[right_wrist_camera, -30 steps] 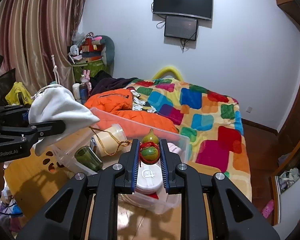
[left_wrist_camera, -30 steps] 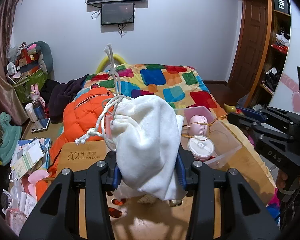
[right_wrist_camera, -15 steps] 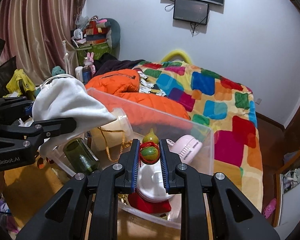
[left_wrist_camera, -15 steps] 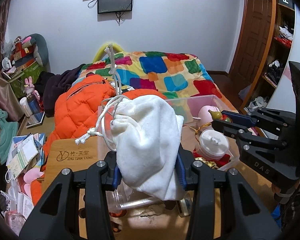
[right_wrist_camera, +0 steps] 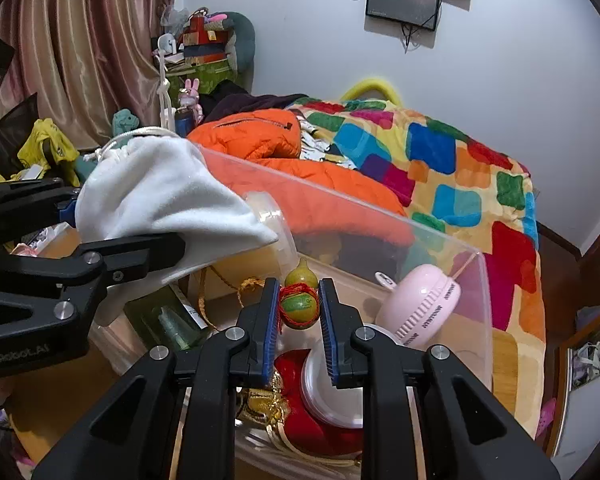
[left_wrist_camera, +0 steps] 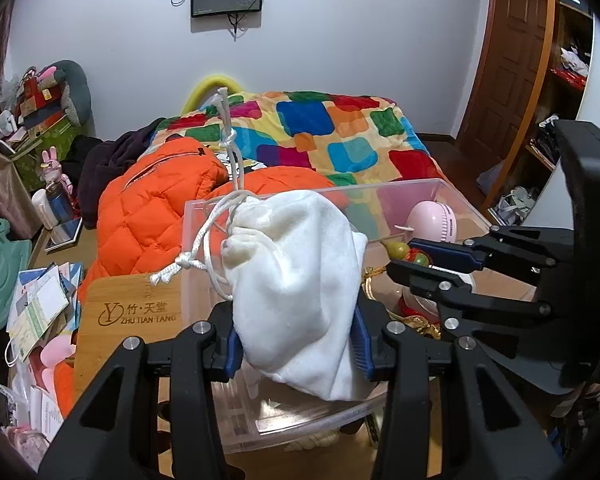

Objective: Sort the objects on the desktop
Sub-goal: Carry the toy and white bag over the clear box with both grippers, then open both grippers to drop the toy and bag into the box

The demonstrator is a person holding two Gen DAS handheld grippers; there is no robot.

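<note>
Two loads hang over the clear bin point(left_wrist_camera: 440, 186): the left gripper point(left_wrist_camera: 296, 338) has its jaws pinching a soft, light white pouch point(left_wrist_camera: 296, 280) mid-body (it sags), while the right gripper point(right_wrist_camera: 299, 312) clamps a small hard gourd point(right_wrist_camera: 299, 304), smooth and slip-prone

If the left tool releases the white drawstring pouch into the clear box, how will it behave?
The white drawstring pouch looks soft and bulges around the left tool, so it would probably slump, not roll. Its loose cord may catch on the clear box.
</note>
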